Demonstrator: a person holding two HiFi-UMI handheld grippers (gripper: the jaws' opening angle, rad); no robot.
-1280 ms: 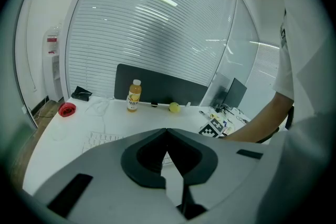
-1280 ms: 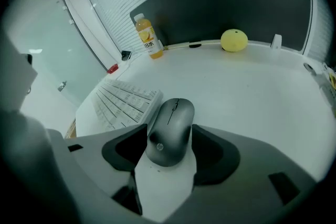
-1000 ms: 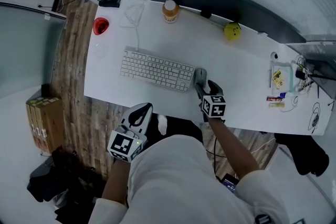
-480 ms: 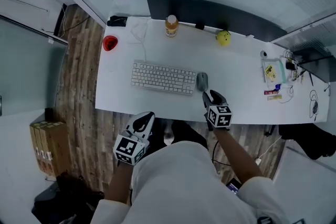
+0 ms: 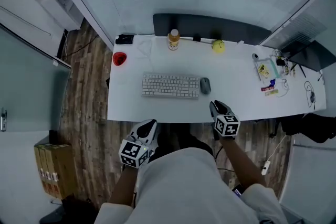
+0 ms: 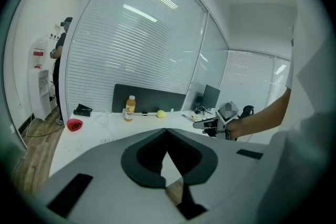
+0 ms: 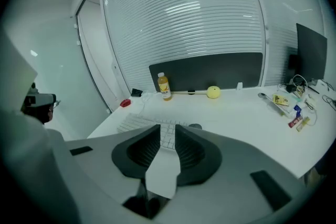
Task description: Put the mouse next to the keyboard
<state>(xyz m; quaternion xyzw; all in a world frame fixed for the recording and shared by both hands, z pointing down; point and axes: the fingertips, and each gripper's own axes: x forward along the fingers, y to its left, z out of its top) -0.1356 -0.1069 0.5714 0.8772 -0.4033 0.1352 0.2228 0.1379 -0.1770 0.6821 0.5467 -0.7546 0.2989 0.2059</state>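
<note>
Right hand-held gripper [image 5: 215, 106] back from mouse [image 5: 205, 85], empty jaws closing; bottle [image 5: 173, 39] beyond.

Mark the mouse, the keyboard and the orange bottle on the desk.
mouse [image 5: 205, 85], head view, middle of its grey back.
keyboard [image 5: 170, 85], head view, middle of the key field.
orange bottle [image 5: 173, 42], head view, its body just below the cap.

right tool [image 5: 216, 106] off mouse [image 5: 205, 85], narrower, empty
</note>
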